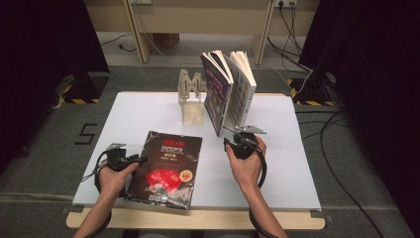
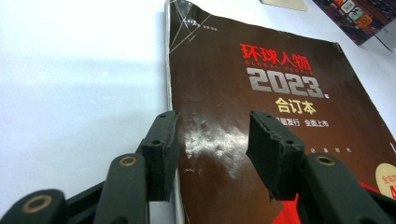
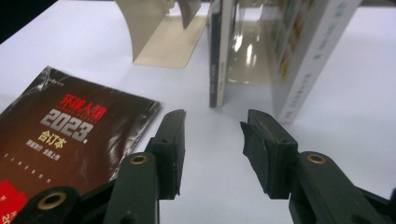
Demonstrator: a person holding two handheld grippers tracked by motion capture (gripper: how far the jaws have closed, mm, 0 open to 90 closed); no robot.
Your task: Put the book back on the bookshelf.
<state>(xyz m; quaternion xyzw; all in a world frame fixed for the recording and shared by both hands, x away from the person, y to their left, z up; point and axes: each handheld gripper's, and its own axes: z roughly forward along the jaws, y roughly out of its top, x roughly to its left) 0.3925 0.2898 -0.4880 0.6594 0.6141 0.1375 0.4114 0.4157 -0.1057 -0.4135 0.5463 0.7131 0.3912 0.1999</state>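
on the white table top (image 1: 148, 111), the dark magazine (image 1: 166, 168) lies flat toward the near left, its long axis running away from the person, spine edge on its left. the left gripper (image 2: 212, 154) sits low at that spine edge, jaws spread and gripping nothing, one jaw just outside the spine and the other over the cover, so it is the nearer hand by far. the right gripper (image 3: 212, 154) hangs released before the two upright books (image 1: 230, 91), which lean by the beige bookend (image 1: 190, 99). beyond lie grey carpet, cables and wooden legs between dark curtains.
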